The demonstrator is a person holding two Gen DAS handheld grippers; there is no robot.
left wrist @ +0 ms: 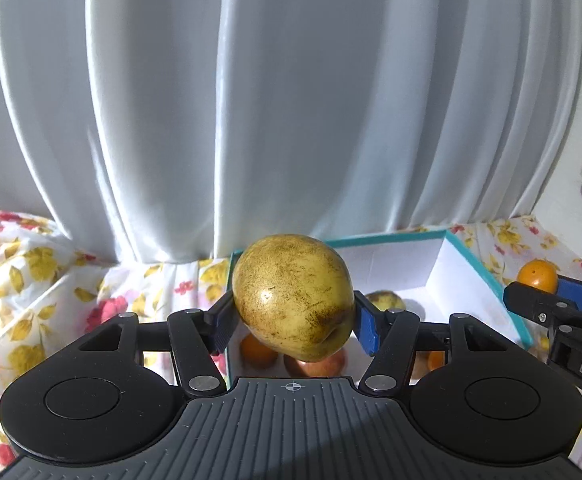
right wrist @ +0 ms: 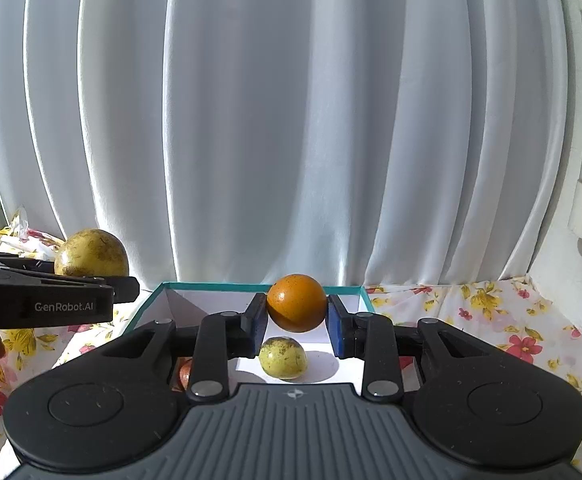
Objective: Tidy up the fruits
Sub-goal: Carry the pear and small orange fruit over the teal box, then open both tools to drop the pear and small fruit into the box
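While gripped, speckled yellow-green fruit (left wrist: 291, 296), glossy orange (right wrist: 296, 303)

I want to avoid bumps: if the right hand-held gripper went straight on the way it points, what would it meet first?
Probably the far wall of the teal-edged box, just behind the orange that the right hand-held gripper holds. Beyond it hangs the white curtain. Depth is hard to judge in this fisheye view.

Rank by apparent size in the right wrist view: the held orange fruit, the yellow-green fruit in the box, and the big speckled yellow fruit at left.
1. Big speckled yellow fruit, partly hidden.
2. Round orange fruit, nearly alike; nearness makes that unsure.
3. Small yellow-green fruit in the box.
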